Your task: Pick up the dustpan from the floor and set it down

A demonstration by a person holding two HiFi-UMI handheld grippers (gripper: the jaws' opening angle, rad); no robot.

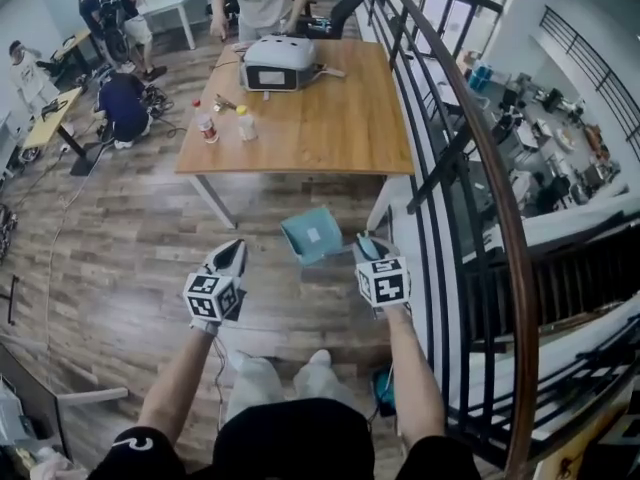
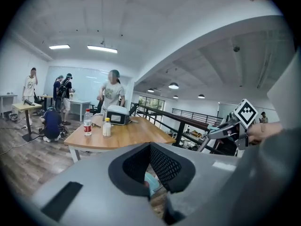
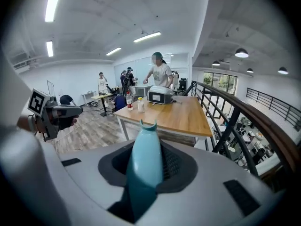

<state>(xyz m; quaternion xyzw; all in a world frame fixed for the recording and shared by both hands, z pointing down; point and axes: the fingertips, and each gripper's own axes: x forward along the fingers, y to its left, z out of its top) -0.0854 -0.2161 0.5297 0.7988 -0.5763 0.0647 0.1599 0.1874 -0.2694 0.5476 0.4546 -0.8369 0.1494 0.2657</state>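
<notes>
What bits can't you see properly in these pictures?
- The dustpan tray: missing from the right gripper view, below the body of the right hand-held gripper. Only the handle shows there.
- The dustpan in the left gripper view: just a teal sliver behind the left hand-held gripper.
- Labels of the bottles on the table: too small to read in any view.

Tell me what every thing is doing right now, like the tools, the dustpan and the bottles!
dustpan, lifted off the floor.
right tool, shut on the dustpan handle.
left tool, shut, empty.
red-capped bottle, upright on the table.
yellow-capped bottle, upright, cap on.
</notes>
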